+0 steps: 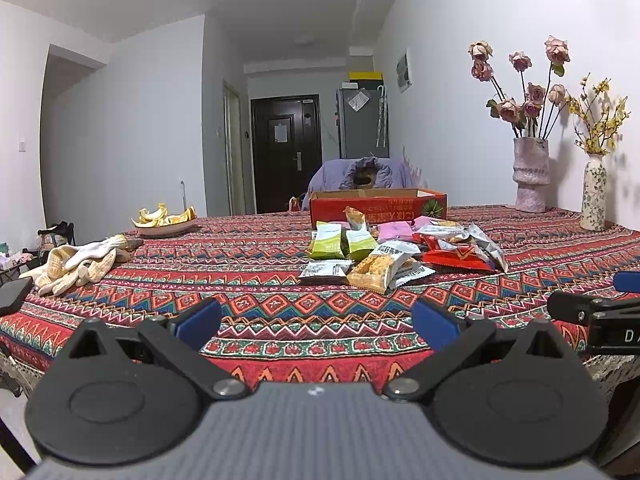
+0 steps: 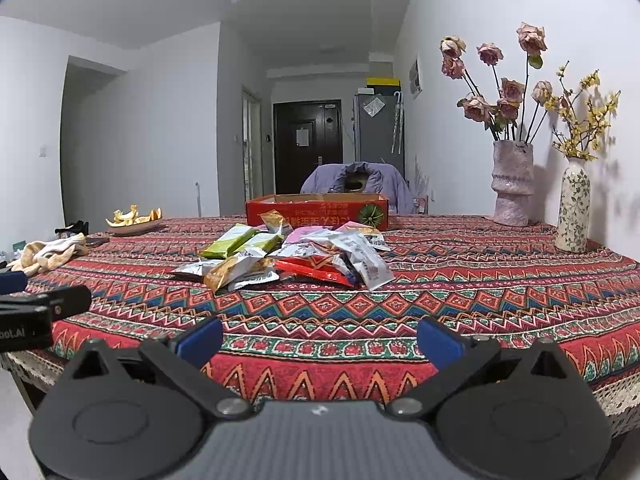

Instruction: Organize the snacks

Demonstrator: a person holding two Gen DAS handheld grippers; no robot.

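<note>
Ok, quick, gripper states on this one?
Left gripper: open, holding nothing.
Right gripper: open, holding nothing.

Both views are evenly lit by cool, soft indoor light from above, with no strong glare. The flowers (image 1: 520,92) and vases throw soft grey shadows on the right wall (image 2: 500,20). The far hallway around the dark door (image 1: 286,152) is dimmer. Fisheye distortion bends the counter (image 2: 480,280) edge and walls, and black vignette fills the corners. Focus is sharp mid-frame; snack wrappers (image 2: 320,256) show mild sheen.
</note>
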